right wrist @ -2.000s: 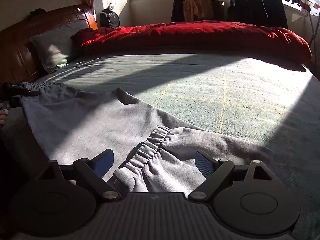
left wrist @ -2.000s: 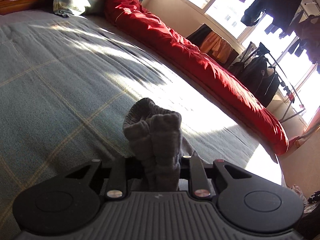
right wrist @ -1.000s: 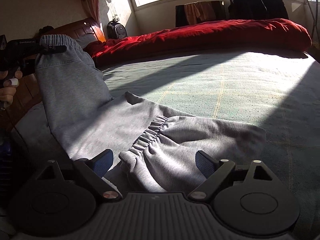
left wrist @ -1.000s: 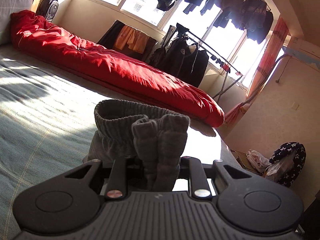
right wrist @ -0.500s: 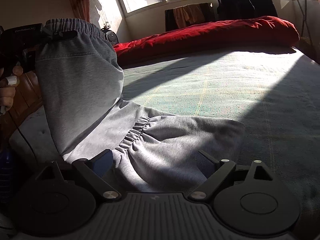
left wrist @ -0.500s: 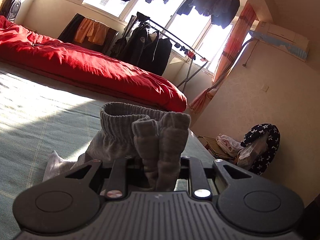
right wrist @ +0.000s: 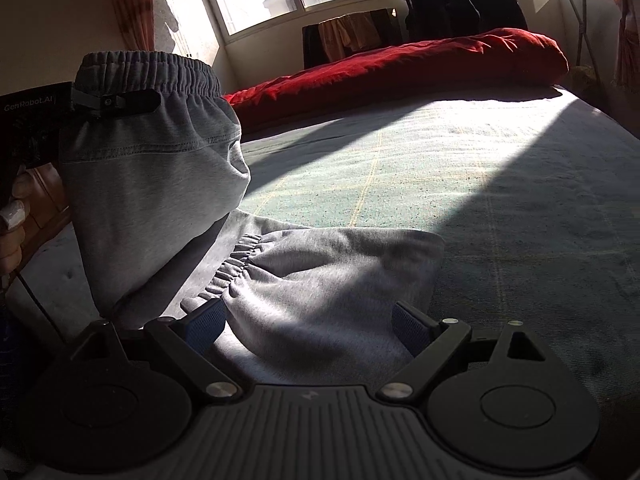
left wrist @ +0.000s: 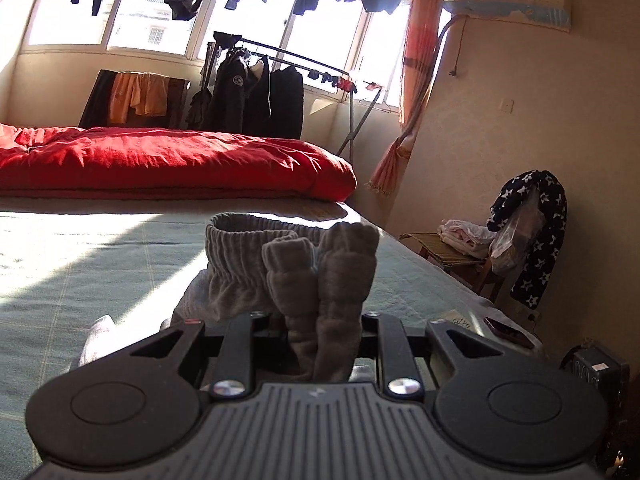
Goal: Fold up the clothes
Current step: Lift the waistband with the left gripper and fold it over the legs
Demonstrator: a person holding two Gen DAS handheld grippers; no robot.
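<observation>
Grey sweatpants (right wrist: 152, 184): 1 pair, elastic waistband, gathered cuffs. Partly lifted, partly lying on the bed (right wrist: 500, 184). Waistband end was raised clear of the bed on the left of the right wrist view, hanging down in a broad fold; lower legs lay flat on the green checked bedcover, with 1 gathered cuff (right wrist: 236, 260) visible near the middle of that view.

Left gripper (left wrist: 320, 320): fingers drawn together, clamped on a bunched section of the waistband (left wrist: 248, 240), which stood up between them in 2 thick rolls. Seen from the right wrist view, the same tool (right wrist: 116, 101) pinched the waistband from the side, held by a hand (right wrist: 12, 208) at the left edge.

Right gripper (right wrist: 308, 320): fingers spread apart, low over the leg fabric, blue pads (right wrist: 204, 320) on either side of the cloth. Whether the pads touched the fabric could not be told.

Bed: green cover with thin yellow check lines, half in sunlight, half in shadow.

Red duvet (left wrist: 168, 160): 1, rolled along the far side of the bed, below the windows.

Clothes rack (left wrist: 256, 88): 1, behind the duvet, hung with dark jackets.

Chair (left wrist: 460, 256): 1, by the right wall, holding folded pale items and a star-patterned dark garment (left wrist: 540, 232).
</observation>
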